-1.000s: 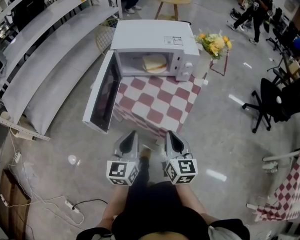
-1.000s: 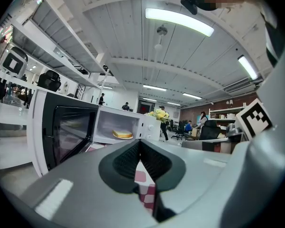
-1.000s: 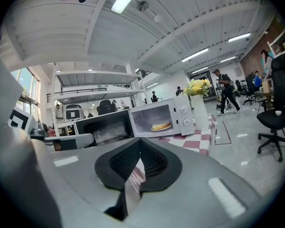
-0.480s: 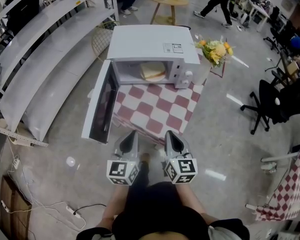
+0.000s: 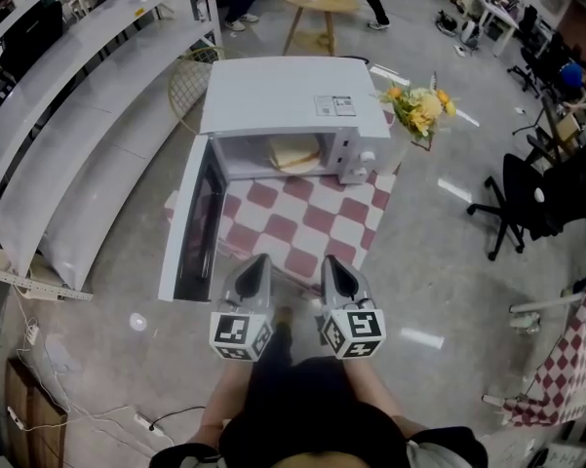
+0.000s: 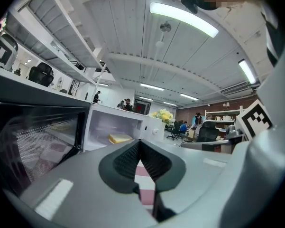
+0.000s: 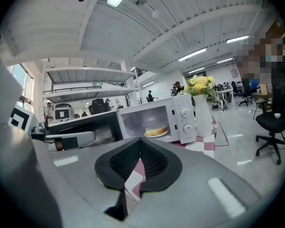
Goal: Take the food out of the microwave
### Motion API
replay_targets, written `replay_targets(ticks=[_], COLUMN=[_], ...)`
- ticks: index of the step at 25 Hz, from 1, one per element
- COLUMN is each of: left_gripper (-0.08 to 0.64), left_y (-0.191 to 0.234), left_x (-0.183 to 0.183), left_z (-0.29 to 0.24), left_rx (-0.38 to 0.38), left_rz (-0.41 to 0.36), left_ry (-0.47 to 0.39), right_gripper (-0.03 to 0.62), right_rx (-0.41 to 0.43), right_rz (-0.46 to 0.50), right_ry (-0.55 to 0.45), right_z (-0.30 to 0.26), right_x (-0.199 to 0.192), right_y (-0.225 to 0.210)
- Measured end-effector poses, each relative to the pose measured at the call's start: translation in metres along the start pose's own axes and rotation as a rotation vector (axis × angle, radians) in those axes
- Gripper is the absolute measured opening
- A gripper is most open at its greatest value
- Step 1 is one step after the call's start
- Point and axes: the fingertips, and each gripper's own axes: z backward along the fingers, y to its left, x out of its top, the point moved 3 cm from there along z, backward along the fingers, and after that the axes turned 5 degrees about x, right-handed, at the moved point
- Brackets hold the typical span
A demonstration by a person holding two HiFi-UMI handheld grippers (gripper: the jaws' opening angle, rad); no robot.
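A white microwave (image 5: 283, 100) stands on a table with a red-and-white checked cloth (image 5: 302, 222), its door (image 5: 190, 222) swung wide to the left. Inside lies the food, a pale round bread on a plate (image 5: 294, 151), also seen in the left gripper view (image 6: 119, 138) and the right gripper view (image 7: 157, 131). My left gripper (image 5: 256, 267) and right gripper (image 5: 337, 269) are side by side just short of the table's near edge, both shut and empty, pointing at the microwave.
A vase of yellow flowers (image 5: 416, 96) stands right of the microwave. White shelving (image 5: 68, 115) runs along the left. A black office chair (image 5: 527, 198) is at the right, a round wooden table (image 5: 317, 3) behind. Cables lie on the floor at lower left.
The microwave and table have come closer and lower in the head view as I move toward them. Both grippers stay shut and side by side.
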Motion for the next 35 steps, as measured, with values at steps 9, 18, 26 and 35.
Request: replay_targets(ticks=[9, 18, 26, 35], left_gripper=[0.011, 0.011, 0.011, 0.011], left_y=[0.007, 0.024, 0.036, 0.032], left_x=[0.005, 0.01, 0.007, 0.002], left_z=[-0.041, -0.077, -0.097, -0.104], left_rx=[-0.043, -0.073, -0.111, -0.16], left_rz=[-0.006, -0.015, -0.007, 0.015], left_ry=[0.009, 0.021, 0.029, 0.036], right_gripper=[0.0, 0.0, 0.0, 0.0], right_rx=[-0.03, -0.061, -0.094, -0.159], right_rz=[-0.004, -0.018, -0.013, -0.006], right_ry=[0.001, -0.005, -0.004, 0.004], right_z=[-0.03, -0.062, -0.077, -0.07], right_x=[0.009, 0.014, 0.012, 0.009], right_y=[-0.019, -0.029, -0.029, -0.034])
